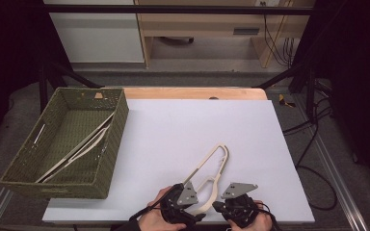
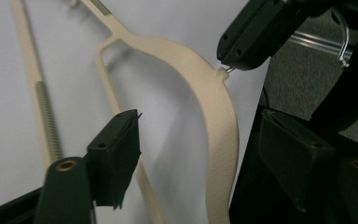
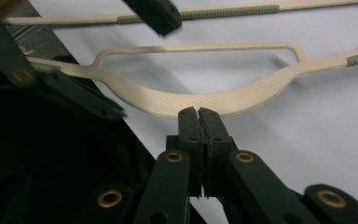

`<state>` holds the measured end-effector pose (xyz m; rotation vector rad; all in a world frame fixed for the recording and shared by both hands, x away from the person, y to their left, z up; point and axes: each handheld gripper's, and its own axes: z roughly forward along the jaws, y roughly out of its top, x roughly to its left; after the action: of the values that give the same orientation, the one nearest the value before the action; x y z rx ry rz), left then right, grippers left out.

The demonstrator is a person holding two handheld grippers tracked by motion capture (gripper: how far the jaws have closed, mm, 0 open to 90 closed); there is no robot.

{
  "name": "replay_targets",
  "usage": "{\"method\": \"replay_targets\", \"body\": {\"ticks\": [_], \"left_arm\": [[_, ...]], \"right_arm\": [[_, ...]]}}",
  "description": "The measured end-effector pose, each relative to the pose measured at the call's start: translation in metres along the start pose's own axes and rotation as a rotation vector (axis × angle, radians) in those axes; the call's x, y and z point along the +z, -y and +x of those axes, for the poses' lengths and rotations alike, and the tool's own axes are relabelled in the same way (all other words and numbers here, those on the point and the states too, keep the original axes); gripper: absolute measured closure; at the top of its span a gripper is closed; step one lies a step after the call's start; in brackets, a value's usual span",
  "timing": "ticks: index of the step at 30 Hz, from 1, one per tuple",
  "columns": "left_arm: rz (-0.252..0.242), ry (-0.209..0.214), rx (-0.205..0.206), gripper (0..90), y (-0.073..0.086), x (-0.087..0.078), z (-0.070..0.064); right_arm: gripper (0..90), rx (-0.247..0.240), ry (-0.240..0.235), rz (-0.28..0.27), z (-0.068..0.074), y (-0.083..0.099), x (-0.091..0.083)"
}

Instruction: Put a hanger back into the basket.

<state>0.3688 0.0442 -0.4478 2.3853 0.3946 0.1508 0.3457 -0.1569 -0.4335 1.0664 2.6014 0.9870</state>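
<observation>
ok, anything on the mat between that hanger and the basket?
Nothing visible. The cream plastic hanger lies at the near edge between both grippers; bare white mat runs from it to the green woven basket at far left, which already holds other cream hangers.

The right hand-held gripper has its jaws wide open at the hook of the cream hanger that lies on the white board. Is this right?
Not quite. In the right gripper view, the right hand-held gripper has its jaws shut together at the neck of the cream hanger; the rest holds.
</observation>
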Motion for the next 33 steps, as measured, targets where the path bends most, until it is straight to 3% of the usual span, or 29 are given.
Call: {"method": "replay_targets", "body": {"ticks": [9,15,18,21,23,25,29,33], "left_arm": [[0.08,-0.002,0.005,53.6,-0.005,0.014,-0.004],[0.106,0.016,-0.023,72.7,-0.005,0.019,-0.006],[0.115,0.006,-0.018,73.4,-0.005,0.019,-0.006],[0.109,-0.004,-0.016,73.8,-0.006,0.016,-0.007],[0.104,-0.009,-0.016,74.0,-0.006,0.014,-0.007],[0.1,-0.02,-0.015,74.1,-0.006,0.011,-0.007],[0.09,-0.024,-0.024,74.6,-0.006,0.002,-0.005],[0.071,-0.04,-0.044,75.0,-0.006,-0.008,-0.002]], "right_arm": [[89.7,-0.014,0.004,0.025,0.0,-0.009,-0.004],[89.7,-0.034,0.003,0.021,0.001,-0.015,-0.006],[89.5,-0.032,0.005,0.033,0.002,-0.016,-0.007],[88.6,-0.035,0.002,0.01,0.002,-0.016,-0.009],[84.0,-0.061,-0.026,-0.047,0.001,-0.017,-0.015],[79.4,-0.049,-0.033,-0.098,-0.002,-0.019,-0.026],[64.0,-0.016,-0.006,-0.284,-0.017,-0.022,-0.047],[48.5,0.017,0.017,-0.411,-0.035,-0.026,-0.058]]}}
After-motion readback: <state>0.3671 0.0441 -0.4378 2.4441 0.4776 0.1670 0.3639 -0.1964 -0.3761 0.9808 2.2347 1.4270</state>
